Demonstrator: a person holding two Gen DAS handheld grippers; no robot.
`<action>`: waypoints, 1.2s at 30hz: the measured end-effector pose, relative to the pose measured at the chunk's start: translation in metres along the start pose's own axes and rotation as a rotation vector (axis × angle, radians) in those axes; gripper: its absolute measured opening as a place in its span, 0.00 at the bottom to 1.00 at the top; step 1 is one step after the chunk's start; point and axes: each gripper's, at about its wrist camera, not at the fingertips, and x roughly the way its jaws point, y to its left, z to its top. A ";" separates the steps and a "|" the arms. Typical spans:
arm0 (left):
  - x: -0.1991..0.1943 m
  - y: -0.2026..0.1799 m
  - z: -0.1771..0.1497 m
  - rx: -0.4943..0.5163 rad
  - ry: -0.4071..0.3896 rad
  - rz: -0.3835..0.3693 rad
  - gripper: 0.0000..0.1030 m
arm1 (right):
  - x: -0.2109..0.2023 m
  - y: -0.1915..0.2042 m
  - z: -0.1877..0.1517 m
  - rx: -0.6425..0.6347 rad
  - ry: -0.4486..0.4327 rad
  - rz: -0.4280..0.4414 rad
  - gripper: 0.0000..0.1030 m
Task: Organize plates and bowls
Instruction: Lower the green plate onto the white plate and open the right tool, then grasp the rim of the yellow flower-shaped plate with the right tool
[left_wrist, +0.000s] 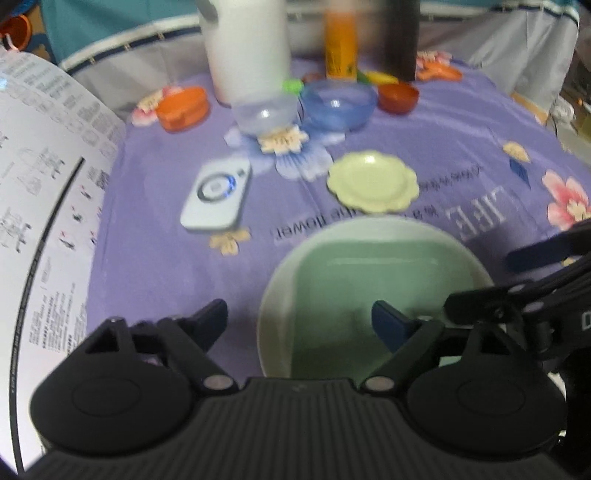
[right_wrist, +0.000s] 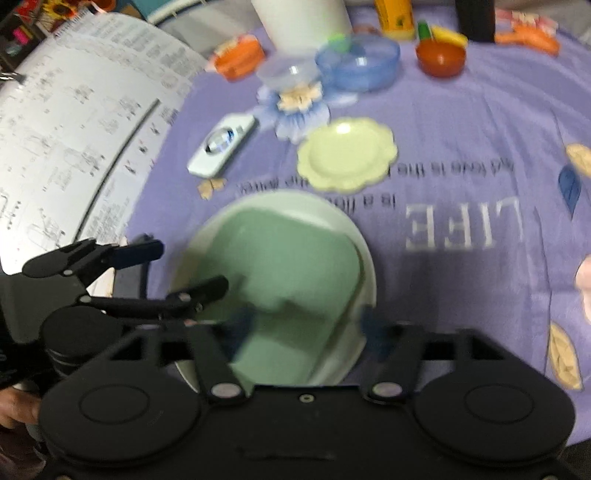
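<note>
Green bowl (left_wrist: 373, 295) sits on the purple tablecloth (left_wrist: 166, 266), near edge, right under both claws. Left gripper (left_wrist: 299, 321) spread wide, one finger over the cloth, the other over the bowl interior; not pinching. Right gripper (right_wrist: 306, 325) also spread, straddling the bowl's (right_wrist: 280, 280) near-right rim; fingertips blurred, contact unclear. Only the right wrist view shows the left gripper (right_wrist: 173, 266) whole, at the bowl's left rim. Just beyond: scalloped yellow plate (left_wrist: 373, 182), white remote (left_wrist: 218, 195). Far back: blue bowl (left_wrist: 338, 103), clear bowl (left_wrist: 266, 112), orange dish (left_wrist: 181, 107), red cup (left_wrist: 398, 96), white jug (left_wrist: 247, 48). Printed sheet (left_wrist: 40, 206) crowds the left; open cloth right.
</note>
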 end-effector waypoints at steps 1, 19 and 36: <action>-0.002 0.002 0.002 -0.008 -0.013 -0.001 0.95 | -0.005 0.001 0.000 -0.018 -0.033 -0.027 0.89; 0.012 0.001 0.033 -0.132 -0.070 -0.049 1.00 | -0.029 -0.044 0.013 0.077 -0.170 -0.064 1.00; 0.066 -0.012 0.080 -0.105 -0.043 -0.066 1.00 | 0.010 -0.081 0.069 0.171 -0.156 -0.098 0.80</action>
